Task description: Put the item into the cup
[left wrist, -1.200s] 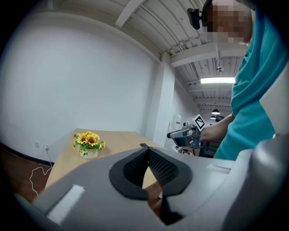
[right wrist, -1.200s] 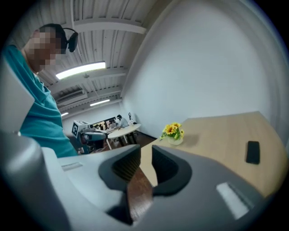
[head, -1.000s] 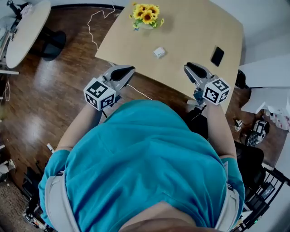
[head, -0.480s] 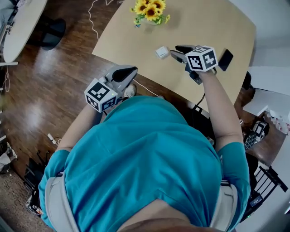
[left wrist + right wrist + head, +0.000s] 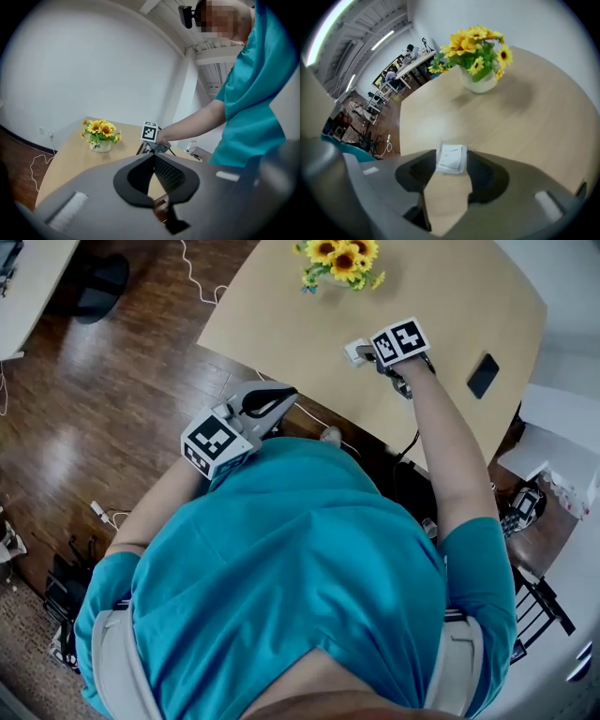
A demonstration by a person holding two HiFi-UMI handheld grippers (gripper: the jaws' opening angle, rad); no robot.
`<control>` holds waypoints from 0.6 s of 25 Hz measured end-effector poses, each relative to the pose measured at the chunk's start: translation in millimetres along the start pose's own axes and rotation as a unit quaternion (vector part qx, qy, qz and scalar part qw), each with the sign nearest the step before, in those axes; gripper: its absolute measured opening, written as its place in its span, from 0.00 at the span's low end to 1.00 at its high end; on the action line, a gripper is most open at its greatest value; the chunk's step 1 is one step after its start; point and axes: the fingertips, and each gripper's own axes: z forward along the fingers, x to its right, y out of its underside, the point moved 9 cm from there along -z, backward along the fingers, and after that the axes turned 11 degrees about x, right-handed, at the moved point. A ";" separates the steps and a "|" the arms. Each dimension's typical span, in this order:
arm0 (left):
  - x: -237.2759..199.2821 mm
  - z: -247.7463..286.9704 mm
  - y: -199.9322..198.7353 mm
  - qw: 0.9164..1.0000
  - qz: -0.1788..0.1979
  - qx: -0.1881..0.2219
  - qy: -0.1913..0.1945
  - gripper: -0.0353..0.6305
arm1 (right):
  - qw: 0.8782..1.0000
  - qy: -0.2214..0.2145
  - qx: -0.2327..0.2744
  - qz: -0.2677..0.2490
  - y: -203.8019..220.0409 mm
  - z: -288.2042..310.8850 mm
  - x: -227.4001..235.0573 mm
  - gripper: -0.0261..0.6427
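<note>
Sunflowers point(image 5: 345, 254) beyond item point(image 5: 355, 352), phone point(image 5: 483, 375) (well apart)

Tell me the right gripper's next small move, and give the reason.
Probably close the right gripper on the small white item: it lies on the table between the open jaws, which have just been opening, and the pads do not seem to press on it yet.

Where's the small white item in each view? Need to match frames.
Head view: white item at upper centre, just below the sunflower pot.
Left gripper view: cannot make it out.
Right gripper view: lower centre, between the open jaws of the right gripper.
Shared landmark: the sunflower pot, visible in all three views.
</note>
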 end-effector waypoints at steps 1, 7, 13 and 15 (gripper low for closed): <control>-2.8 -1.5 -0.1 1.000 -0.003 0.001 -0.003 0.06 | 1.000 0.001 -0.005 0.006 1.4 6.9 3.0 0.35; -9.8 -5.7 -1.9 1.000 -0.017 -0.005 -0.017 0.06 | 0.999 0.017 -0.035 0.016 11.9 32.7 14.1 0.25; -8.4 -2.9 -3.3 1.000 -0.017 -0.012 -0.017 0.06 | 1.000 0.008 -0.028 0.006 10.4 32.6 8.5 0.15; -4.6 0.2 -5.8 1.000 -0.019 -0.013 -0.016 0.06 | 1.000 0.002 -0.009 0.007 10.4 24.6 6.1 0.10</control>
